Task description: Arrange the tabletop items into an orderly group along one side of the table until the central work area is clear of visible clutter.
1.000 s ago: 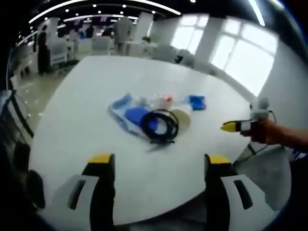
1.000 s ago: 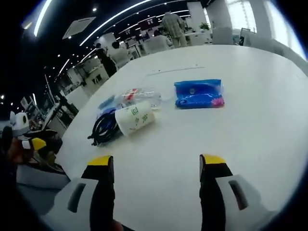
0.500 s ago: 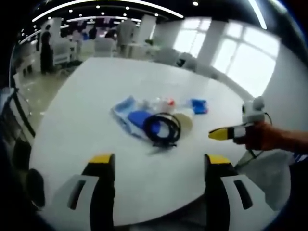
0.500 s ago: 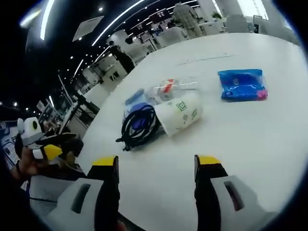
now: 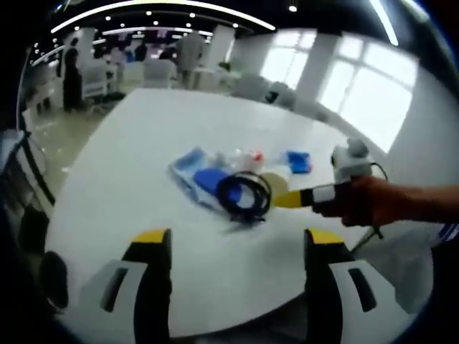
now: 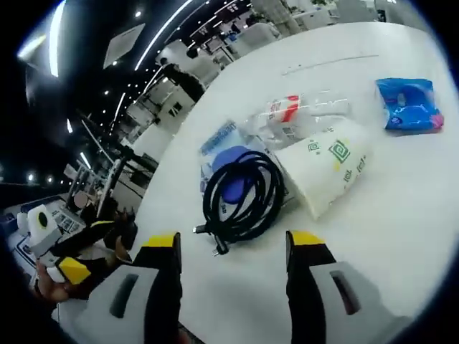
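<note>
Your right gripper (image 6: 229,247) hangs released, jaws apart, just short of the coiled black cable (image 6: 240,195) beside the toppled white paper cup (image 6: 326,172). Your left gripper (image 5: 235,245) is likewise unclenched over the round white table (image 5: 129,165).

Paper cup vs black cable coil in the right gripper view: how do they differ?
The paper cup is white with green print; the black cable coil is plain black. The cup is a solid body tipped on its side; the cable is a flat loop with a plug end trailing toward the camera. The cable lies partly over a blue item; the cup rests on the table. Neither is held.
</note>
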`<move>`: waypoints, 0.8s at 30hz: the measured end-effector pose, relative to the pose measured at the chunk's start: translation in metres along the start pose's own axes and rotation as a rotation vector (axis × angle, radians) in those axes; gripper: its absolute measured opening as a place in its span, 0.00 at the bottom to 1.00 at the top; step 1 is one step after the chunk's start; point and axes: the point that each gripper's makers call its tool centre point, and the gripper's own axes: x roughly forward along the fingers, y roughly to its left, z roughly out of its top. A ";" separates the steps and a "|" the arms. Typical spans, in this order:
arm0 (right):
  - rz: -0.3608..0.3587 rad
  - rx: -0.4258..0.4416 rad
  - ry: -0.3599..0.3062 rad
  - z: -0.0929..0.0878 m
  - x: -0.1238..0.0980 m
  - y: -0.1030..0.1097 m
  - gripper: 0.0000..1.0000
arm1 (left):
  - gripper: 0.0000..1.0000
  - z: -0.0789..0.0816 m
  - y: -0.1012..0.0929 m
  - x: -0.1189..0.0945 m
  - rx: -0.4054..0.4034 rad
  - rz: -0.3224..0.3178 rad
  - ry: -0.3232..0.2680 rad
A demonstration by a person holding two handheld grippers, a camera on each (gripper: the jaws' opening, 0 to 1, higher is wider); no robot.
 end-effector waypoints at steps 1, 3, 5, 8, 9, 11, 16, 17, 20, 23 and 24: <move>-0.006 0.021 0.005 0.001 0.004 -0.002 0.58 | 0.72 0.000 0.000 0.000 0.003 -0.001 -0.001; -0.019 0.058 0.015 0.002 0.011 -0.005 0.58 | 0.73 0.002 -0.005 0.001 0.001 -0.023 -0.011; -0.033 0.106 0.013 0.004 0.016 -0.008 0.57 | 0.74 0.003 -0.007 0.001 0.012 -0.027 -0.012; -0.060 0.162 0.021 0.005 0.022 -0.012 0.51 | 0.74 0.001 -0.010 0.003 0.023 -0.038 -0.002; -0.079 0.201 0.021 0.006 0.024 -0.015 0.49 | 0.74 0.001 -0.011 0.003 0.026 -0.041 -0.002; -0.094 0.252 0.023 0.006 0.025 -0.017 0.40 | 0.74 0.001 -0.012 0.003 0.029 -0.044 -0.002; -0.128 0.324 0.054 -0.001 0.025 -0.022 0.24 | 0.73 0.001 -0.011 0.004 0.008 -0.053 -0.005; -0.125 0.331 0.047 0.000 0.025 -0.021 0.23 | 0.73 0.001 -0.011 0.004 0.006 -0.052 -0.007; -0.136 0.309 0.044 0.000 0.019 -0.021 0.16 | 0.73 0.002 -0.010 0.003 0.003 -0.050 -0.009; -0.134 0.299 0.035 0.000 0.014 -0.018 0.10 | 0.73 0.001 -0.010 0.004 0.001 -0.050 -0.006; -0.129 0.295 0.020 0.002 0.012 -0.017 0.09 | 0.73 0.000 -0.011 0.003 0.000 -0.051 -0.004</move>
